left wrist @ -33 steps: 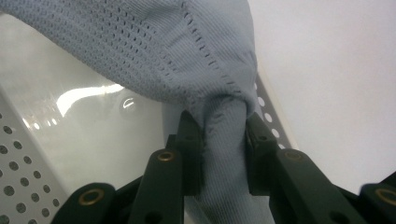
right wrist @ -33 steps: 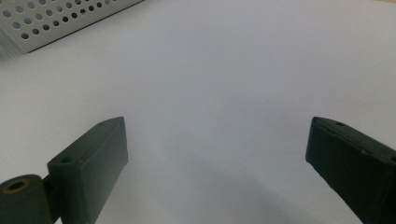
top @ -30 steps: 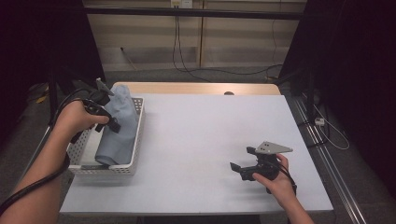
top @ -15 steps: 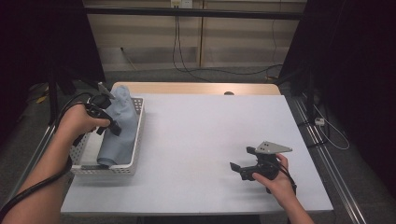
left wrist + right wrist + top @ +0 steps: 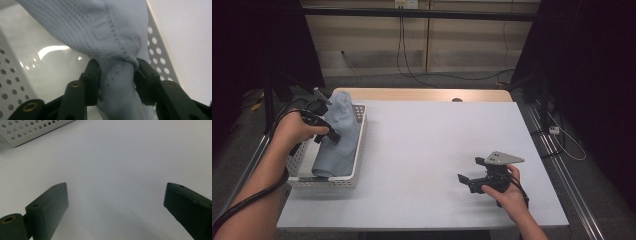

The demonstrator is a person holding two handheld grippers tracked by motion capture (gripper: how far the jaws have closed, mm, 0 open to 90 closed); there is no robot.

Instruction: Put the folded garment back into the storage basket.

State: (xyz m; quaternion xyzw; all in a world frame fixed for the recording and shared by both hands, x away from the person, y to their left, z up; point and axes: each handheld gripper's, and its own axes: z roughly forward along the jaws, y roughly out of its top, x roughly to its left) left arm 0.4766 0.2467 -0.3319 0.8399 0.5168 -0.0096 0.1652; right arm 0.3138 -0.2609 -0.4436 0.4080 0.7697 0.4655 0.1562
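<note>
Currently | cloth (image 5: 110, 37): pale blue mesh knit, bunched in perforated white basket (image 5: 357, 150) at 9 o'clock | left gripper (image 5: 116, 75): jaws easing apart, pads still pinching cloth | right gripper (image 5: 115, 202): spread wide, empty, 4 o'clock

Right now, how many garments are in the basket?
1: a light blue cloth bundled in the white basket at the table's left, bunched between the left claw pads. Anything beneath it would be hidden.

I think I am working in a lab or test room: a plain white worktop (image 5: 432, 150) stands between black curtains (image 5: 582, 75), and loose cables (image 5: 412, 55) lie on the floor behind it.
</note>
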